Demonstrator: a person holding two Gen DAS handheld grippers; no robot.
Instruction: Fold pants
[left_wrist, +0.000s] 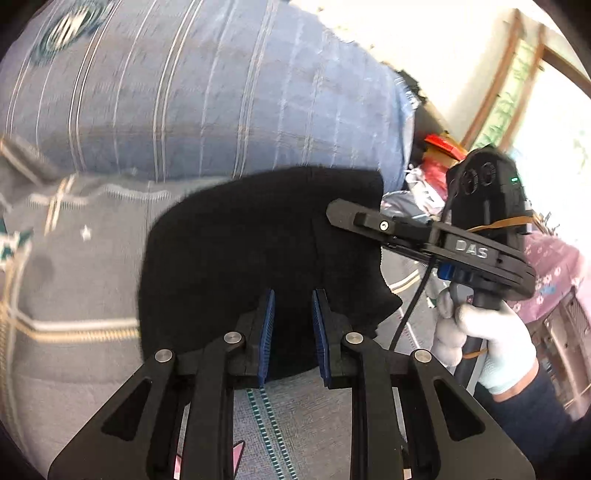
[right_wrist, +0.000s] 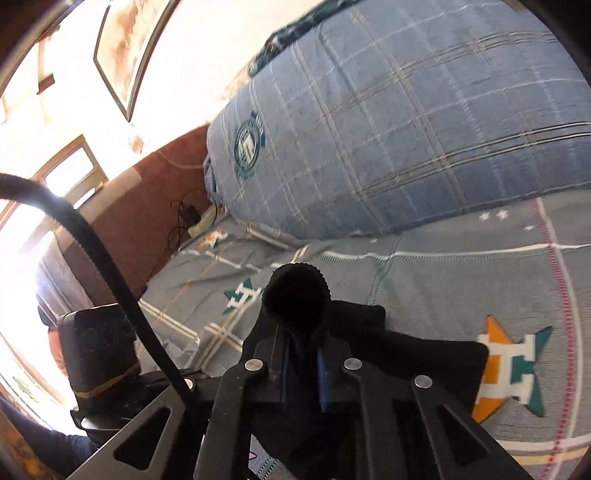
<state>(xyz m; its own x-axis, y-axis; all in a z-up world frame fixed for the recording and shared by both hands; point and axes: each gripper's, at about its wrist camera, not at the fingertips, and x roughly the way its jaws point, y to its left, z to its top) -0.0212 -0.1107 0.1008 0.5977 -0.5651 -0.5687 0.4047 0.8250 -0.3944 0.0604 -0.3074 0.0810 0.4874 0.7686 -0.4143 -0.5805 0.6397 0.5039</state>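
- One pair of black pants (left_wrist: 258, 236) is bunched up above a bed, held in the air between two grippers, its dark cloth hanging over the grey bedspread (left_wrist: 74, 280).
- In the left wrist view the left gripper (left_wrist: 292, 325) has its blue pads (left_wrist: 267, 332) a narrow way apart with black cloth running between them; whether the pads actually press on the cloth I cannot tell.
- In the right wrist view the right gripper (right_wrist: 303, 358) is pressed together on a fold of the pants (right_wrist: 295, 291), and a rounded lump of cloth bulges up just past its fingertips.
- From the left view the right gripper (left_wrist: 334, 212) reaches in from the right and meets the upper right edge of the cloth; a hand in a white glove (left_wrist: 480, 339) grasps its handle.
- The bedspread (right_wrist: 461, 280) shows star patterns in orange, teal and white, one (right_wrist: 513, 369) just beside the hanging cloth.
- Behind, a large blue plaid quilt (right_wrist: 406, 122) is heaped on the bed, with a round teal emblem on it.
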